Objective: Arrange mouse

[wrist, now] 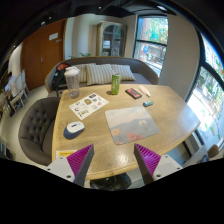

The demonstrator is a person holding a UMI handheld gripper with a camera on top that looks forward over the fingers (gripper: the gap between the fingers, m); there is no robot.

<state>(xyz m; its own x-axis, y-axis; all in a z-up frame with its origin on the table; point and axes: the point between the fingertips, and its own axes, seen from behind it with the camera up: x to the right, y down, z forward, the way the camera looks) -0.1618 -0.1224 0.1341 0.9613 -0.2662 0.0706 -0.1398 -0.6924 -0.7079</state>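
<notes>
A white mouse [75, 127] lies on a dark round base near the left edge of the oval wooden table [120, 108]. A grey mouse mat [131, 124] lies on the table, right of the mouse and ahead of my fingers. My gripper [112, 160] is open and empty, its purple pads [79, 158] spread wide over the table's near edge. The mouse is ahead and left of the left finger, apart from it.
On the table stand a clear pitcher [72, 80], a green can [115, 83], a printed sheet [88, 104], a dark phone-like item [133, 93] and a small white item [148, 102]. A grey chair [35, 125] stands left; a sofa [95, 72] lies beyond.
</notes>
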